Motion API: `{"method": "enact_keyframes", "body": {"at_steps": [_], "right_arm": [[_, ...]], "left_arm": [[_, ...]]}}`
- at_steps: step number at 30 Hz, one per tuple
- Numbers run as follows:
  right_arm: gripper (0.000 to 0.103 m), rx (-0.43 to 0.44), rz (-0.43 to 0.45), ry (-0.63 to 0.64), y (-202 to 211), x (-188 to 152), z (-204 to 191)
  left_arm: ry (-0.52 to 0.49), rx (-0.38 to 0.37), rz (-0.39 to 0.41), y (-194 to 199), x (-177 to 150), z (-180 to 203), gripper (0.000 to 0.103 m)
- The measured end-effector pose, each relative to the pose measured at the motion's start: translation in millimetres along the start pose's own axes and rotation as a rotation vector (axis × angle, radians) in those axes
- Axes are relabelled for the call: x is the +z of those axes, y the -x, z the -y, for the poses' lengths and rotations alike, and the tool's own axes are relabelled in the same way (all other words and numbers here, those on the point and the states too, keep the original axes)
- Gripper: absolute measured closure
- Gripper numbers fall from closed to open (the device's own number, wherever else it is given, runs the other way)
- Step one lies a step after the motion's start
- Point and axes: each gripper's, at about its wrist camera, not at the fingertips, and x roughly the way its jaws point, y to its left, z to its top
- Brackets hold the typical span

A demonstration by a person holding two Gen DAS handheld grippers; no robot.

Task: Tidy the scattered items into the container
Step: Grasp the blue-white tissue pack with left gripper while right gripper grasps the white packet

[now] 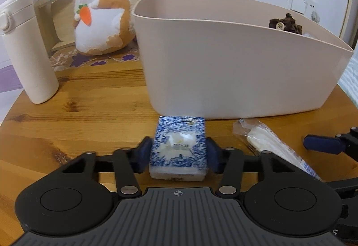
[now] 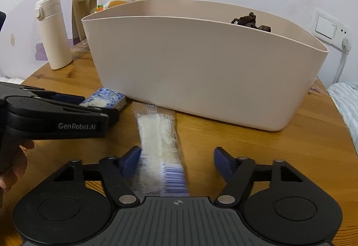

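A blue-and-white tissue pack (image 1: 179,145) lies on the wooden table just before the beige container (image 1: 235,71). My left gripper (image 1: 179,154) straddles the pack, and both blue pads touch its sides. A long clear packet with white contents (image 2: 158,140) lies beside the pack (image 2: 105,98), to its right. My right gripper (image 2: 177,163) stands around the packet's near end: the left pad touches it, the right pad is well apart. A dark brown item (image 2: 250,22) shows over the rim of the container (image 2: 201,71).
A cream flask (image 1: 29,48) stands at the left. A plush toy (image 1: 103,15) and a wooden stand sit behind, against the wall. The round table's edge (image 2: 349,138) curves close on the right, with striped cloth beyond. A hand holds the left gripper (image 2: 98,107).
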Motion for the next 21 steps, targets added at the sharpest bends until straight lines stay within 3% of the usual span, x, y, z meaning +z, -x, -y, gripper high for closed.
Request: {"method": "enact_keyframes", "body": {"at_steps": [7,21], "right_arm": [[0.067,-0.002,0.003,-0.003,5.5,-1.5,-1.3],[0.076,-0.003,0.017,-0.047,22.4,-11.4,8.9]], "left_arm": [[-0.001,0.006,0.001,3.5,-2.8,0.7,0.056],[0.021,-0.004,0.011,18.6,-13.7,-3.1,0.056]]}}
